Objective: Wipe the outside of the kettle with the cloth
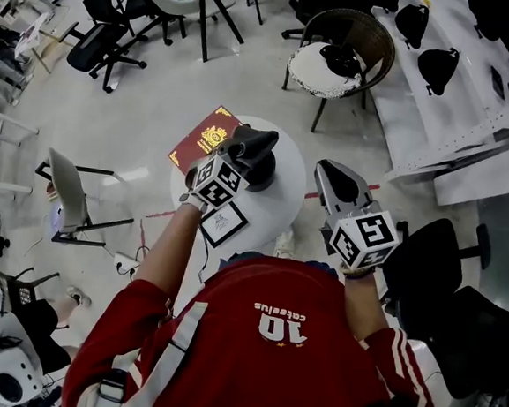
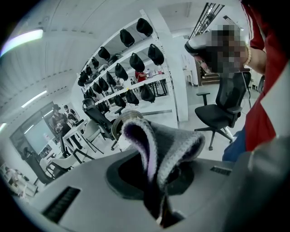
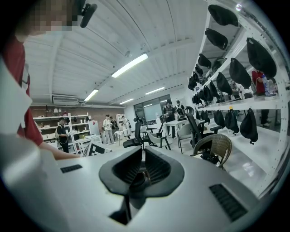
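Observation:
My left gripper [image 1: 244,150] is over the round white table [image 1: 282,211], shut on a grey cloth [image 1: 260,139]. In the left gripper view the cloth [image 2: 156,140], grey knit with a pale purple edge, stands up in a fold out of the shut gripper [image 2: 157,192]. A dark round shape [image 1: 265,168] sits on the table just under the cloth; I cannot tell whether it is the kettle. My right gripper [image 1: 330,172] hovers off the table's right edge, away from the cloth. Its ribbed jaws are shut [image 3: 142,158] with nothing between them.
A red book [image 1: 204,138] and a framed card [image 1: 224,224] lie on the table. A wicker chair [image 1: 344,45] stands behind it, a black office chair [image 1: 434,272] at the right, a white chair [image 1: 68,192] at the left. Shelves with black bags [image 1: 436,68] run along the right.

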`<state>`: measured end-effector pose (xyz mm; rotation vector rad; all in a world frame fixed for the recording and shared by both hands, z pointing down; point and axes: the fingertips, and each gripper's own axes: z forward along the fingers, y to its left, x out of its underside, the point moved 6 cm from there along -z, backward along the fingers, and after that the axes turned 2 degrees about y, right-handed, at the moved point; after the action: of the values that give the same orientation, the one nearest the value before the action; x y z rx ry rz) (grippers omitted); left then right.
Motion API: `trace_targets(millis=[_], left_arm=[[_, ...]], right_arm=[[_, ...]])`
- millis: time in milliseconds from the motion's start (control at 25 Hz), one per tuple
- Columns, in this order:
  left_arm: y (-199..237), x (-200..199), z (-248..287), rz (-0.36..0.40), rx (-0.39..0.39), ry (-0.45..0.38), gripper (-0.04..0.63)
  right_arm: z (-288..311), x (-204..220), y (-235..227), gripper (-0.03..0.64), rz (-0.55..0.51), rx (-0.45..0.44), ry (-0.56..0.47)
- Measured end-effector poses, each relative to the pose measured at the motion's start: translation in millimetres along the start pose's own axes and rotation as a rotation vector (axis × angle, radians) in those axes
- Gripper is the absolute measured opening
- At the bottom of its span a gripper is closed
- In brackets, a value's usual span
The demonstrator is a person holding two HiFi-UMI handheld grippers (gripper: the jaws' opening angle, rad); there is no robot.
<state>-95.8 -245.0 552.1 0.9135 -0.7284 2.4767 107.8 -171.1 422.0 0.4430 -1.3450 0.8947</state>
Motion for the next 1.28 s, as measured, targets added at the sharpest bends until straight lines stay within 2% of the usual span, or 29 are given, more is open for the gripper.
trace_targets(millis=[440,1000,1280], left_arm=[[-27.2,-2.6,-7.9,-0.012,0.067,-0.003,0.048],[-55.5,0.0,-40.6,-0.066,0.146,-0.095,0.048],[-66.6,0.4,-62.6,-0.047,0.163,-0.127,0.048]], right_arm=[[-8.8,-5.6,19.8,0.034,-0.001,-0.002,-0.002],[-33.1,3.9,57.2,0.034,0.012,0.054,0.008],[-40.5,7.1,78.2,0.034,0.009,0.064,0.010]])
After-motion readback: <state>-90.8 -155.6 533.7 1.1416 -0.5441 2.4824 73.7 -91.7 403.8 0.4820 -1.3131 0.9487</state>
